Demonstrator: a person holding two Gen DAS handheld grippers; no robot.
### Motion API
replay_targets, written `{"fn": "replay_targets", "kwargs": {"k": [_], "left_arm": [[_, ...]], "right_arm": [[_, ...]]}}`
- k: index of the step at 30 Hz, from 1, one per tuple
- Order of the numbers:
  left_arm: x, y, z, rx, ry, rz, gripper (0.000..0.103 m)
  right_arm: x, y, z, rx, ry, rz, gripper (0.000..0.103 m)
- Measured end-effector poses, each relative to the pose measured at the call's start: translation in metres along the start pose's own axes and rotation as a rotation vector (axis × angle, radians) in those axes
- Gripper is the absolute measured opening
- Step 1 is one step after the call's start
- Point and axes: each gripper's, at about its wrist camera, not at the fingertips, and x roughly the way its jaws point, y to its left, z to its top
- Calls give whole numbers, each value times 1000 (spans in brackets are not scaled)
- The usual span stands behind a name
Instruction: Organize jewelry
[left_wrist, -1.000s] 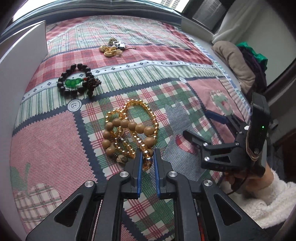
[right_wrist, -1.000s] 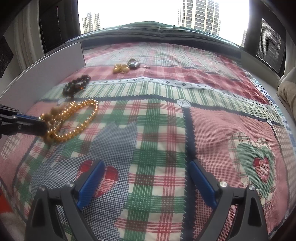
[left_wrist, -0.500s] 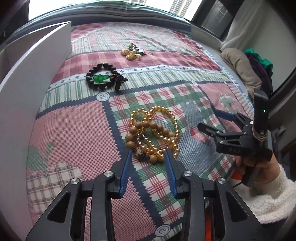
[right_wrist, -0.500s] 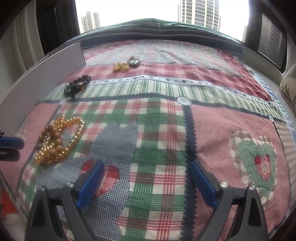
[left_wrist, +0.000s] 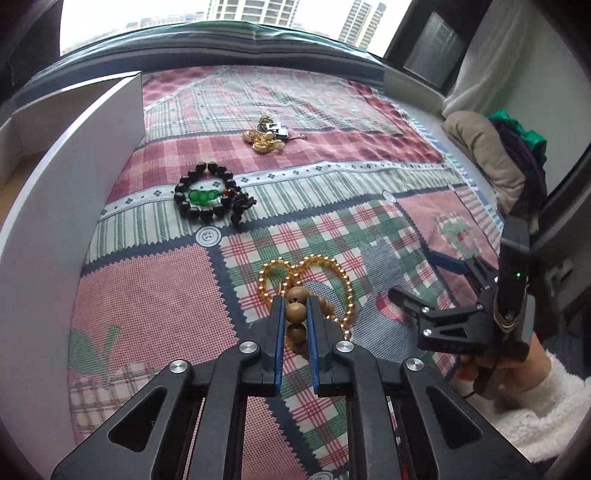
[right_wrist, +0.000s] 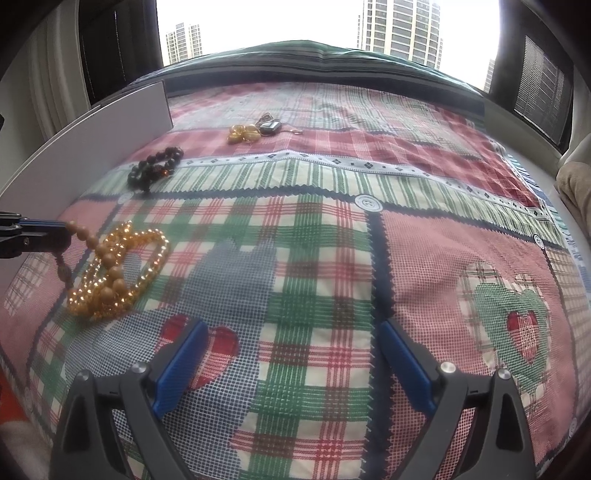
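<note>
My left gripper (left_wrist: 295, 306) is shut on a wooden bead bracelet (left_wrist: 296, 312), lifting one end of it off the patchwork quilt; in the right wrist view the bracelet (right_wrist: 110, 275) hangs from the left gripper (right_wrist: 64, 230). An amber bead bracelet (left_wrist: 332, 269) lies tangled under it, also seen in the right wrist view (right_wrist: 147, 258). My right gripper (right_wrist: 291, 354) is open and empty above the quilt, to the right of the beads; it shows in the left wrist view (left_wrist: 413, 273).
A dark bead bracelet with a green pendant (left_wrist: 207, 199) and a gold trinket with keys (left_wrist: 266, 138) lie farther back. A white box wall (left_wrist: 74, 166) stands along the left. Pillow and clothes (left_wrist: 491, 158) sit at the right.
My left gripper opened and drew back, then came forward and shut on the wooden bead bracelet, lifting its end. The right gripper has barely moved.
</note>
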Motion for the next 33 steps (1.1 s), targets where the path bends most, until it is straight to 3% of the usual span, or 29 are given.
{"fn": "replay_targets", "kwargs": {"k": [4,11,19,33], "left_arm": [[-32,5,-9,-69,-37,-40,9],[-92,7,-7,-148,-172,-118,9],[-114,22,-9,-189,-226,-72,9],[-109,39,-33,-221,-199,30,9]], "right_arm": [[1,0,1,-1,1,0,99],[1,0,1,0,1,-1,99],[1,-1,1,2,2,-2,99],[1,-1,1,15,13,-14,99]]}}
